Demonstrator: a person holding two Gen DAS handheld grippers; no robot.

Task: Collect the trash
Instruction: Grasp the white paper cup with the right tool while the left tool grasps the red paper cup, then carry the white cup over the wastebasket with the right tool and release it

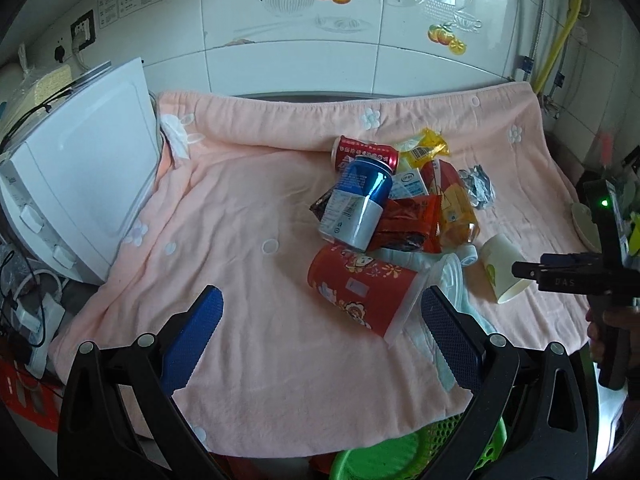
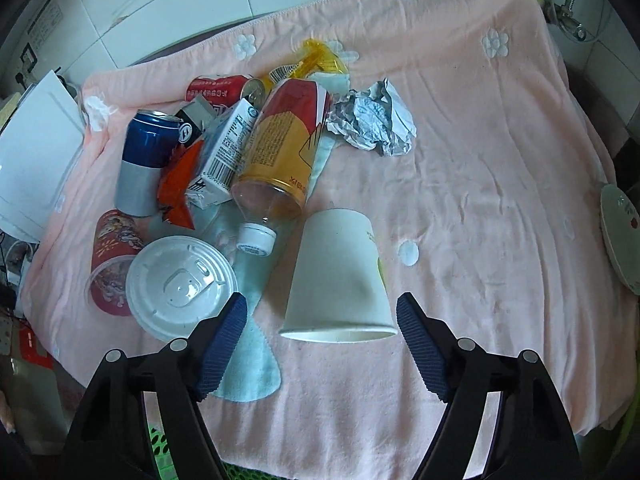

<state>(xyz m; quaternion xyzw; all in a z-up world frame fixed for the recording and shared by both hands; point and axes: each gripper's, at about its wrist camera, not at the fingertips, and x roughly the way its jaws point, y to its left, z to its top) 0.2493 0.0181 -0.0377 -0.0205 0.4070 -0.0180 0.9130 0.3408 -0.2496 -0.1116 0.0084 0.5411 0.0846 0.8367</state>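
A heap of trash lies on a pink towel [image 1: 248, 280]: a blue and silver can [image 1: 360, 204] [image 2: 148, 164], a red can [image 1: 360, 150], a red printed cup [image 1: 360, 290] [image 2: 110, 260] on its side, a clear plastic lid [image 2: 180, 282], a bottle with an orange label [image 2: 280, 148], crumpled foil [image 2: 372, 118] and a white paper cup [image 2: 340, 280] [image 1: 500, 268] on its side. My left gripper [image 1: 322, 320] is open, just in front of the red cup. My right gripper [image 2: 322, 326] is open, its fingers either side of the paper cup's rim; it also shows in the left wrist view [image 1: 524, 270].
A white appliance [image 1: 80, 184] stands at the towel's left edge with cables beside it. A green plastic basket [image 1: 400, 456] sits below the towel's front edge. A tiled wall runs behind. A round white plate [image 2: 620, 240] lies at the right edge.
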